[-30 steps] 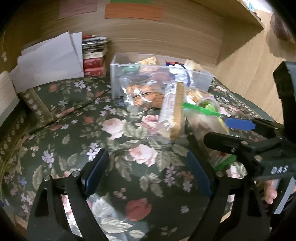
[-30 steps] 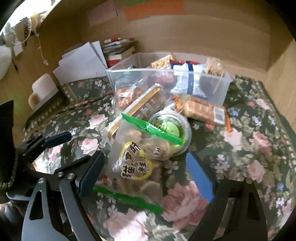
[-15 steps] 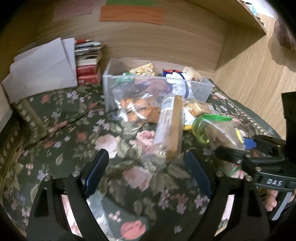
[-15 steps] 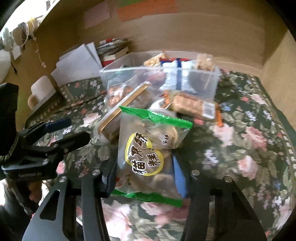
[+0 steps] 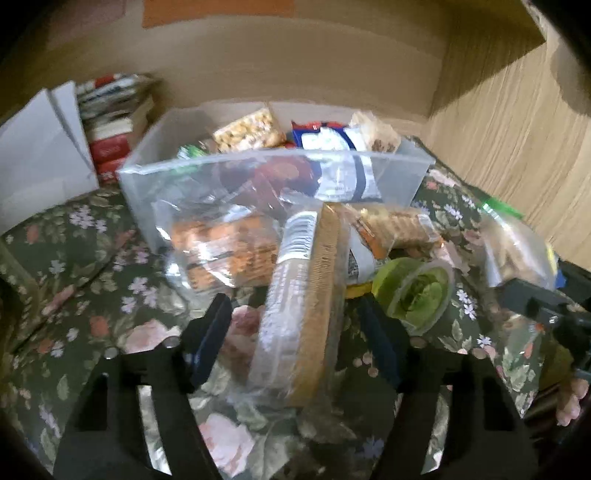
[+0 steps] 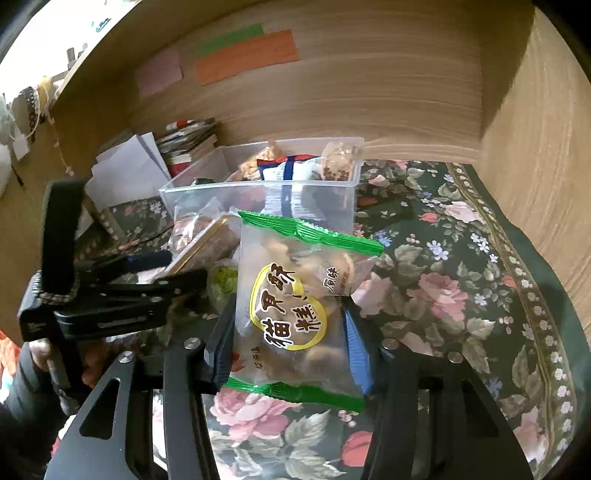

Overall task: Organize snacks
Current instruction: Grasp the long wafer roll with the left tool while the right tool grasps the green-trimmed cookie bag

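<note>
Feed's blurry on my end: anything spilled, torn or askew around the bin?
Nothing is spilled or visibly torn. Several packs lie piled against the clear bin, the long cracker sleeve leaning across them, and a green cup lies tipped on its side.

A wooden back wall (image 6: 369,85) with a horizontal grain closes off the scene, and a wooden side wall (image 6: 535,155) meets it at a corner on the right. Paper strips are stuck high on the back wall: an orange strip (image 6: 247,55), a green strip (image 6: 229,37) just above it and a pink strip (image 6: 159,75) to its left. A dark floral cloth (image 6: 461,277) covers the table. In the far left corner stand white papers (image 5: 40,155) beside a stack of books (image 5: 114,122). Bright daylight enters at upper left (image 6: 55,33).
</note>
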`<state>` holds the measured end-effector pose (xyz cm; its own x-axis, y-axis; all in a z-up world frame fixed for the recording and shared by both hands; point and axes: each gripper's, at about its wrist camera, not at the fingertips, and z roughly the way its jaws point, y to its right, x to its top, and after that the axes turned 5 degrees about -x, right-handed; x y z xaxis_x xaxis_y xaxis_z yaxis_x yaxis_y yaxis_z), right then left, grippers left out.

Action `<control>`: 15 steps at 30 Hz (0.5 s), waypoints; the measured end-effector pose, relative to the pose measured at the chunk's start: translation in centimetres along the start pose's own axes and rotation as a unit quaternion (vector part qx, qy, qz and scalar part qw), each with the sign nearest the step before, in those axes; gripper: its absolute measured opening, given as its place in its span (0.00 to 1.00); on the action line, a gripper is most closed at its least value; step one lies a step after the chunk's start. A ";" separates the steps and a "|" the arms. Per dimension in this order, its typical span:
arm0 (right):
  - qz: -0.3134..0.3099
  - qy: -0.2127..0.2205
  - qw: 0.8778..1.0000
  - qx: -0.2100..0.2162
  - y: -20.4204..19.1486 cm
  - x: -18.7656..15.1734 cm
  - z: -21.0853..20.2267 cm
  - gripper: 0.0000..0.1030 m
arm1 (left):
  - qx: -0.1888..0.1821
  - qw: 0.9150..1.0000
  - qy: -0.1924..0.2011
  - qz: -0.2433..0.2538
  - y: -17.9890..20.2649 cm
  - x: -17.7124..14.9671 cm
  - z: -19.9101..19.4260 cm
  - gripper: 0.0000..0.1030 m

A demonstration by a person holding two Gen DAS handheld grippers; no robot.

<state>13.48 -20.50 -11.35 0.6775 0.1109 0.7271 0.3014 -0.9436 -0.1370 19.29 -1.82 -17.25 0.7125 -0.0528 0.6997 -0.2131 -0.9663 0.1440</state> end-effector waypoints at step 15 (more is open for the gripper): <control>-0.013 0.025 1.000 0.003 0.3 2.1 -0.2 0.46 | -0.019 0.999 0.031 0.001 0.4 0.2 -2.8 0.34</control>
<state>14.86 -20.61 -9.76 0.6352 0.1192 0.7631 0.3223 -0.9388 -0.1216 17.43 -1.54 -15.11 0.6689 -0.0380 0.7424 -0.2414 -0.9557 0.1686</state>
